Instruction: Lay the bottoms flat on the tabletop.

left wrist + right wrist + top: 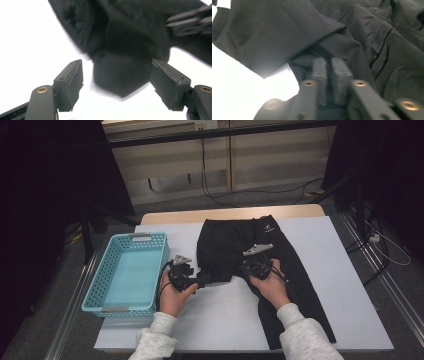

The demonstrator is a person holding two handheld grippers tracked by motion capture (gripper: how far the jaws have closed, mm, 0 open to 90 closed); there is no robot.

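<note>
Light grey fleece sleeves (305,336); black hand-held gripper (207,280), grey three-cornered plate, brass screws.

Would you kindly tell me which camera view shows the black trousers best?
The high view: the black trousers lie whole on the white table, one leg folded up. The left gripper view shows a folded end between open tongs; the right gripper view shows close-up creased cloth.

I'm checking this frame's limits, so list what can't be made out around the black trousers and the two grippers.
- Right gripper: whether its near-shut jaws pinch cloth; blur in its own view.
- Black trousers: the folded-under leg, hidden by the top layer.
- Blue basket: near-wall inside, hidden by its rim.
- Left gripper: open, fold unpinched.
</note>
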